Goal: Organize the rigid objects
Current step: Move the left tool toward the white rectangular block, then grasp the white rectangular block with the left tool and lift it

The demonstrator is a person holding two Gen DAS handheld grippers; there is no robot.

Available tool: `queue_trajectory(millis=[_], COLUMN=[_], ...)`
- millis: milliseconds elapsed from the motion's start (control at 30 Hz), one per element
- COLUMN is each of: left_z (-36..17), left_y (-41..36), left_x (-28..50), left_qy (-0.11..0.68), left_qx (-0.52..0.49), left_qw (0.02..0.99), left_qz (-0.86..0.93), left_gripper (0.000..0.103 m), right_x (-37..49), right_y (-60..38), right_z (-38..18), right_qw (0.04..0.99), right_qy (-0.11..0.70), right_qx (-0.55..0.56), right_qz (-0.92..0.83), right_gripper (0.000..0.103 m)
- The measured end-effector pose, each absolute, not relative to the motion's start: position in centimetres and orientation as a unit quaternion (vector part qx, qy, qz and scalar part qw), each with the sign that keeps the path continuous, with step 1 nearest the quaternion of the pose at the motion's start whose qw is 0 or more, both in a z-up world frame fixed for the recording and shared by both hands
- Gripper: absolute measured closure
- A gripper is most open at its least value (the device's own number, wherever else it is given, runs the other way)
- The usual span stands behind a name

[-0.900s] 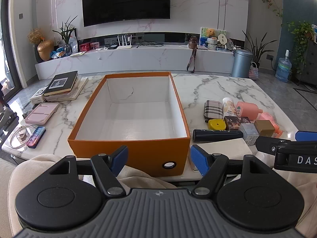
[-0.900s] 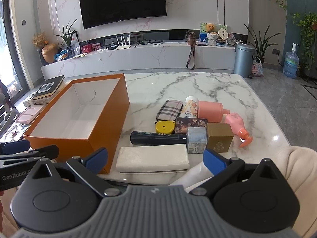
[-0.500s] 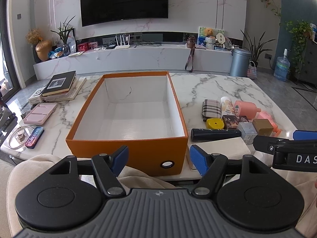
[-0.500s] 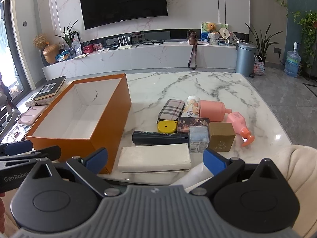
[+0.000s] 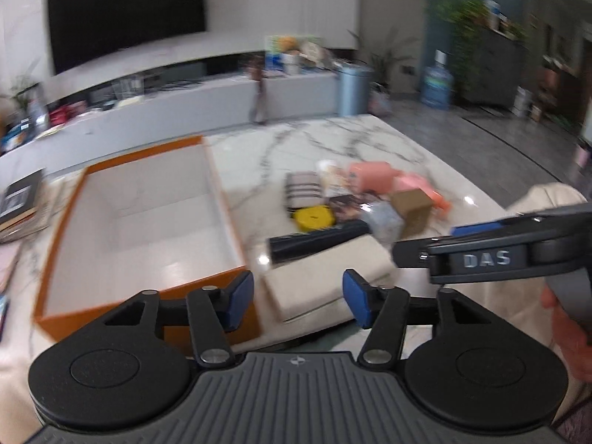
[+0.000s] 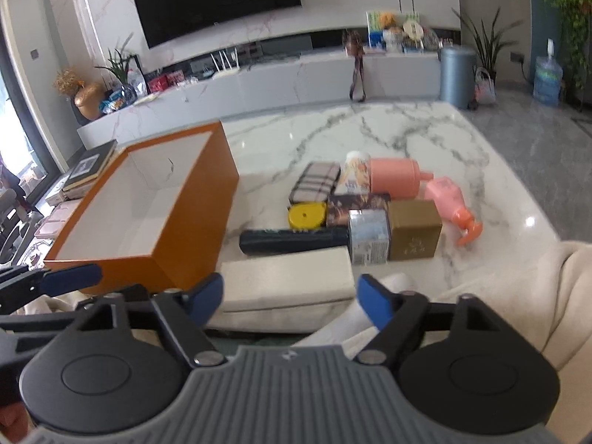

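Observation:
An orange box (image 5: 74,320) with a bare white inside stands open on the marble table, also at left in the right wrist view (image 6: 192,229). To its right lie a flat cream box (image 6: 288,281), a black tube (image 6: 292,240), a yellow disc (image 6: 307,214), a plaid case (image 6: 316,181), a silver box (image 6: 370,236), a gold box (image 6: 414,233) and two pink bottles (image 6: 396,177). My left gripper (image 5: 298,298) is open at the near edge, over the cream box (image 5: 325,277). My right gripper (image 6: 292,294) is open just short of the same box, holding nothing.
Books (image 6: 87,166) are stacked left of the orange box. Cream cloth (image 6: 518,296) covers the near side by the table edge. In the left wrist view the right gripper (image 5: 444,240) reaches in from the right, with a hand (image 5: 569,333) behind it. A TV wall and a low cabinet stand behind the table.
The left wrist view has swung right, from the orange box toward the pile, and is blurred. The right gripper has come closer to the cream box. Both jaw gaps look a little narrower.

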State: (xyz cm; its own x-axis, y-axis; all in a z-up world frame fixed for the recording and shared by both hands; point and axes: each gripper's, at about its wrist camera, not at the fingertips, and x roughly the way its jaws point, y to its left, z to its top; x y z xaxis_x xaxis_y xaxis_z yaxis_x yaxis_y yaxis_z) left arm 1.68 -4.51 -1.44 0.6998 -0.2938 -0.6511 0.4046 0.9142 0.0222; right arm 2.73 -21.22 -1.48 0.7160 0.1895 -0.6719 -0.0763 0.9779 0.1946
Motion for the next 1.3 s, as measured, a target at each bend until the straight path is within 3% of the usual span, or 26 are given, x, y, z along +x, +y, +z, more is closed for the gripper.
queue_trajectory(millis=[100, 400, 667, 967, 1300], left_z=[-2.0, -5.6, -9.1, -11.6, -12.9], left_y=[-6.2, -12.1, -14.3, -15.8, -15.8], left_x=[3.2, 8.4, 10.0, 11.9, 13.7], left_qy=[0.343, 0.406, 0.424, 0.448, 0.455], left_qx=[0.121, 0.243, 0.332, 0.368, 0.405], left_qw=[0.903, 0.833, 0.784, 0.757, 0.737], left_qz=[-0.228, -0.288, -0.309, -0.301, -0.292], left_gripper=[0.042, 0.043, 0.034, 0.033, 0.011], right_x=[3.8, 8.2, 11.4, 13.5, 13.9], right_y=[-21.5, -21.7, -23.2, -25.0, -26.4], right_z=[-2.0, -3.9, -5.3, -7.7, -8.4], right_qw=[0.918, 0.897, 0.873, 0.834, 0.824], right_qy=[0.383, 0.431, 0.474, 0.528, 0.532], right_qx=[0.072, 0.014, 0.030, 0.106, 0.167], right_qz=[0.075, 0.099, 0.107, 0.120, 0.096], right_gripper=[0.046, 0.062, 0.062, 0.062, 0.063])
